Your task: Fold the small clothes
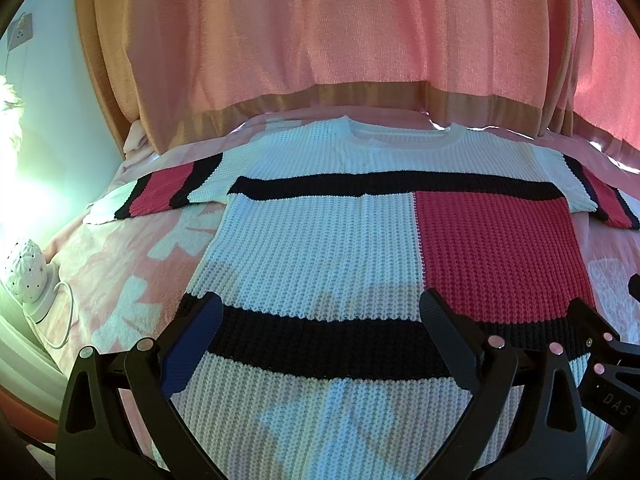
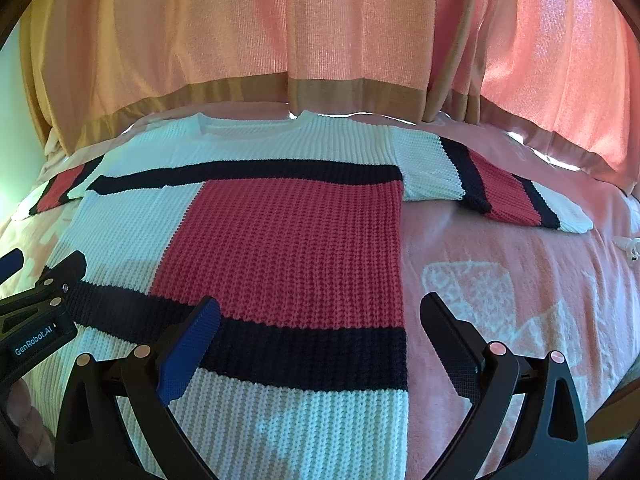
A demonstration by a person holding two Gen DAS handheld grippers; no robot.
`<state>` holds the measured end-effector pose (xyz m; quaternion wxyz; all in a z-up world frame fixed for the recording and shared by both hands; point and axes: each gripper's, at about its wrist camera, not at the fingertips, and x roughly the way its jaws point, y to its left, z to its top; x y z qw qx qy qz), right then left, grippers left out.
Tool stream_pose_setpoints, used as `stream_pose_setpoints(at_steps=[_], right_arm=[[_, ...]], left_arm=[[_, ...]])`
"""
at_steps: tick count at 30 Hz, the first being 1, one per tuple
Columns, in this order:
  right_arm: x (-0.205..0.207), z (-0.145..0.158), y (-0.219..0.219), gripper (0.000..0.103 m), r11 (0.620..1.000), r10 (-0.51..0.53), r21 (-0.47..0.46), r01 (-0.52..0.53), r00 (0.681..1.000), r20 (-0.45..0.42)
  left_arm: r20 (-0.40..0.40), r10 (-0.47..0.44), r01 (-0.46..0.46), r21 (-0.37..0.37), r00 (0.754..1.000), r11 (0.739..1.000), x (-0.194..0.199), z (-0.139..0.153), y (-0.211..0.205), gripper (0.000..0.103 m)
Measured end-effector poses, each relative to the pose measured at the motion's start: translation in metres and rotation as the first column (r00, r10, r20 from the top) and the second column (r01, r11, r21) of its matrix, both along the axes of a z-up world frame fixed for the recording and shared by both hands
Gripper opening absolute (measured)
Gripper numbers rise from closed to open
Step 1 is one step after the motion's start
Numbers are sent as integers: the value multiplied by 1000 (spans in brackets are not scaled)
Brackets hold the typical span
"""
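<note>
A knit sweater (image 1: pixel 312 256) in white, red and black blocks lies flat on the bed, neck toward the curtain, both sleeves spread out. My left gripper (image 1: pixel 320 312) hovers open over its lower black band, nothing between its fingers. In the right wrist view the same sweater (image 2: pixel 280 240) fills the left and middle. My right gripper (image 2: pixel 320 320) is open above the sweater's lower right edge, its right finger (image 2: pixel 452 344) over the bedspread. The right sleeve (image 2: pixel 492 184) lies out to the right. The left gripper's body (image 2: pixel 36 320) shows at the left edge.
The pink bedspread (image 2: pixel 500 280) with white flower prints covers the bed. Pink and tan curtains (image 1: pixel 320 40) hang right behind the bed. A white dotted lamp (image 1: pixel 26 276) with a cord stands at the left bedside. A white cable end (image 2: pixel 630 246) lies at the right.
</note>
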<state>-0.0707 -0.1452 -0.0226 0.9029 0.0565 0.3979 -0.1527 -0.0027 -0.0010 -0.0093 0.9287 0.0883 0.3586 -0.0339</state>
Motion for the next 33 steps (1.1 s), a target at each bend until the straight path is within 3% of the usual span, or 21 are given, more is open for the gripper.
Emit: stream_pose_setpoints(at_steps=[33], right_arm=[[0,-2,3,98,1000,0,4,0,1000,-5]], left_arm=[[0,-3,3,4,1000,1000,0,0,-3,96]])
